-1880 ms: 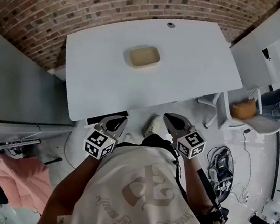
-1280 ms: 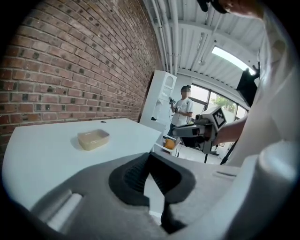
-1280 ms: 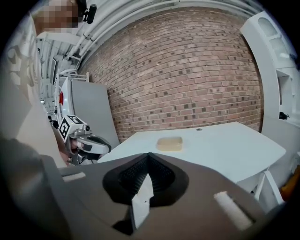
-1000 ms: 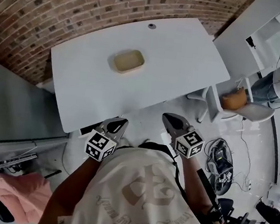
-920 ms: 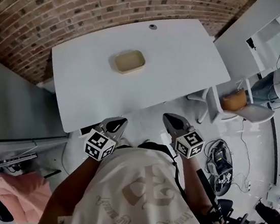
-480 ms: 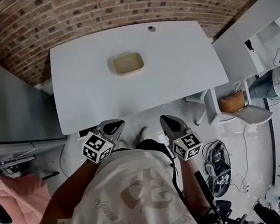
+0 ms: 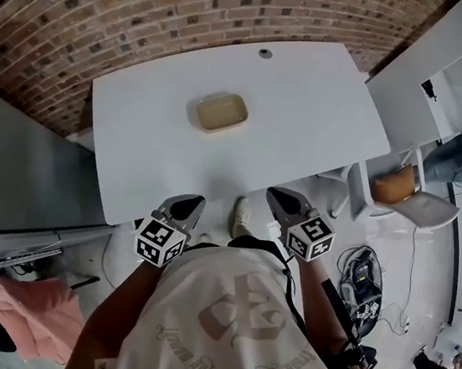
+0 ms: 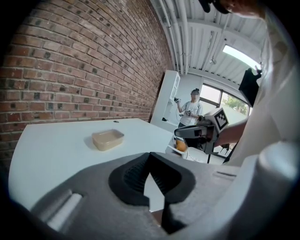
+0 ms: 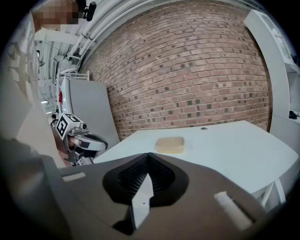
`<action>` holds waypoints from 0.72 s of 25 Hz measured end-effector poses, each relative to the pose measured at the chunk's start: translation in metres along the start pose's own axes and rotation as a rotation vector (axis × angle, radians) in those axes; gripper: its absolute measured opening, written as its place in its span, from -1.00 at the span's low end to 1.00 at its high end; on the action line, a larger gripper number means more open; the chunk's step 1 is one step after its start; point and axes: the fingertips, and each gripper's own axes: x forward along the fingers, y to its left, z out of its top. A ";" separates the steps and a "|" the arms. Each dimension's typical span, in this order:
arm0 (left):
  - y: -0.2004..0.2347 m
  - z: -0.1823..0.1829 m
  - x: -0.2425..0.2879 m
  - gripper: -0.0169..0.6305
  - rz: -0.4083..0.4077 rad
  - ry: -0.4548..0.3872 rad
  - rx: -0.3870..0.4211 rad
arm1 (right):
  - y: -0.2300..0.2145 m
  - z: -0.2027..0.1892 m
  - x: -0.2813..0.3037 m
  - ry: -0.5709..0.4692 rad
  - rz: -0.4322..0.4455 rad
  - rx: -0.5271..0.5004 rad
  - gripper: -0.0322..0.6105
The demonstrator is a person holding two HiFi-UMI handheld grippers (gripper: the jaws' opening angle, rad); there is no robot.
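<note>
Tray (image 7: 221, 112), upper centre on the counter (image 7: 308, 114), draws closer as we approach, left claw (image 7: 184, 207) and right claw (image 7: 284, 200) closed, empty.

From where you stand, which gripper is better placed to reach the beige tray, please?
Left, narrowly. The left gripper sits at the near edge of the table with the beige tray almost straight ahead; the right gripper hangs further to the side. Both are shut.

I wear a cream short-sleeved T-shirt (image 7: 193, 343) printed with a beige looped emblem and curved lettering, a black strap (image 7: 291, 284) over it; my left gripper (image 7: 186, 207) and right gripper (image 7: 283, 201) are dark grey, each bearing a black-and-white marker cube.
</note>
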 end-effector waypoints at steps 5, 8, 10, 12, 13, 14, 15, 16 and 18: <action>0.014 0.018 0.021 -0.94 0.038 0.005 -0.014 | -0.032 0.016 0.019 0.002 0.036 -0.001 -0.88; 0.020 0.031 0.038 -0.94 0.054 0.008 -0.018 | -0.054 0.025 0.029 0.003 0.056 0.000 -0.88; 0.024 0.037 0.049 -0.94 0.062 0.017 -0.018 | -0.067 0.029 0.037 0.003 0.068 0.006 -0.88; 0.028 0.042 0.059 -0.94 0.072 0.029 -0.019 | -0.079 0.033 0.044 0.005 0.081 0.011 -0.88; 0.031 0.045 0.064 -0.94 0.076 0.035 -0.019 | -0.085 0.034 0.048 0.006 0.088 0.014 -0.88; 0.033 0.048 0.069 -0.94 0.081 0.040 -0.018 | -0.090 0.036 0.051 0.007 0.095 0.016 -0.88; 0.035 0.052 0.075 -0.94 0.085 0.046 -0.018 | -0.096 0.037 0.054 0.007 0.103 0.018 -0.88; 0.037 0.054 0.080 -0.94 0.090 0.051 -0.017 | -0.102 0.038 0.056 0.007 0.110 0.021 -0.88; 0.041 0.057 0.091 -0.94 0.103 0.066 -0.022 | -0.114 0.039 0.059 0.007 0.119 0.030 -0.88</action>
